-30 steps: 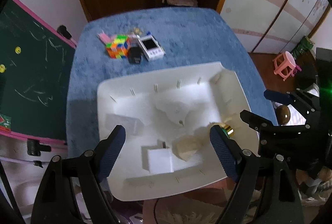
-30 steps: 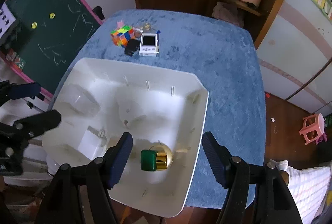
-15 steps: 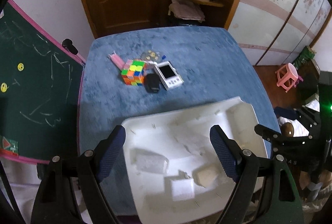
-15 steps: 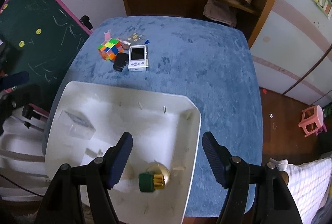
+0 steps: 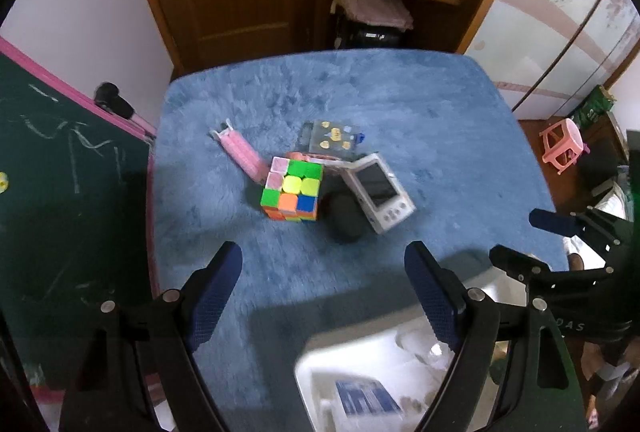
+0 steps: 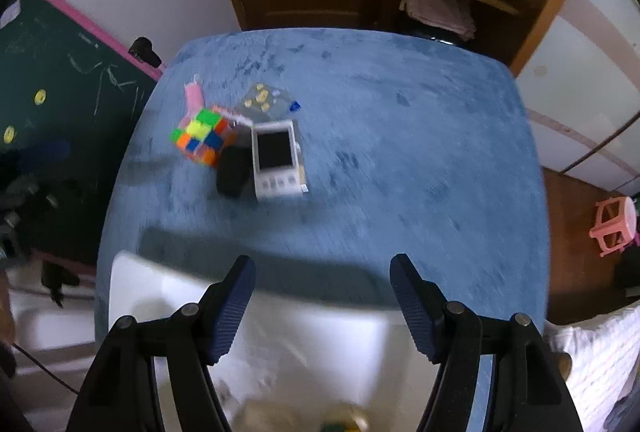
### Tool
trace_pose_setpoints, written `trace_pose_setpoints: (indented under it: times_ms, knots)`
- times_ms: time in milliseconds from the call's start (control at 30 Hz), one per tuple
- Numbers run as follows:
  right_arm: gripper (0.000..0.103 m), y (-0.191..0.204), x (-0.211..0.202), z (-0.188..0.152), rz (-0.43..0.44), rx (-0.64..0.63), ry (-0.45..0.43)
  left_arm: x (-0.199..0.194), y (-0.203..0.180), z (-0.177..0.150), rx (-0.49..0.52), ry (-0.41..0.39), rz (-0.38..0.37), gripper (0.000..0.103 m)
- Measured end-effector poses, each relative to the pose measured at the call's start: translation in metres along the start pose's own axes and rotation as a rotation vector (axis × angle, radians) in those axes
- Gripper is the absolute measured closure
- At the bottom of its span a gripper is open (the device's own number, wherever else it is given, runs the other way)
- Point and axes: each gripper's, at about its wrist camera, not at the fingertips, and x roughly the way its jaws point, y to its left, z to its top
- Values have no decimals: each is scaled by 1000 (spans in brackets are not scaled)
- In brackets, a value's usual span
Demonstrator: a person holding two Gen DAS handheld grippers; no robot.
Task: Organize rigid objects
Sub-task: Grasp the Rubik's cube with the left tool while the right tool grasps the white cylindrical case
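1. While closing on the cluster of loose items in the middle of the blue plush table cover [image 5: 440, 135], pick one target per hand and commit to it.
2. Left gripper [image 5: 322, 256]: fingers spread wide, grasping nothing, hanging over bare cloth on the near side of the multicoloured puzzle cube [image 5: 292, 191].
3. Right gripper [image 6: 322, 268]: fingers likewise parted and empty, hanging over the far rim of the white moulded plastic tray [image 6: 136, 284].
4. Probably best to take the cube first: boxy, flat-sided, exposed on its left and near faces.
5. Come straight down, pads squarely on two opposite faces, clear of the black rounded object [image 5: 344, 220] touching its right side.
6. Beware of nudging the white handheld device with a dark screen [image 5: 380, 191], which leans against that black object.
7. Leave for later the pink plastic clip [image 5: 240, 151] at far left and the clear packet of yellow stickers [image 5: 332, 135] at the far side.
8. Tray at the near edge, only partly visible: holds a blue-and-white flat pack [image 5: 366, 398] and something clear beside it.
9. At the tray's near end, a green and gold smear [image 6: 340, 426], too blurred to identify.
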Motion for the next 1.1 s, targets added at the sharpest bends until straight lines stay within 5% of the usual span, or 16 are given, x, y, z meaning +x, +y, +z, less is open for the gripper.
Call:
trace_pose_setpoints:
  times_ms: [400, 733, 1100]
  knots:
    - [32, -8, 103, 91, 170, 171, 132, 96, 19, 31, 17, 131, 48, 17]
    - [32, 4, 164, 106, 180, 194, 222, 127, 25, 36, 35, 157, 66, 17]
    - [32, 18, 181, 118, 194, 176, 254, 142, 32, 36, 20, 178, 69, 17]
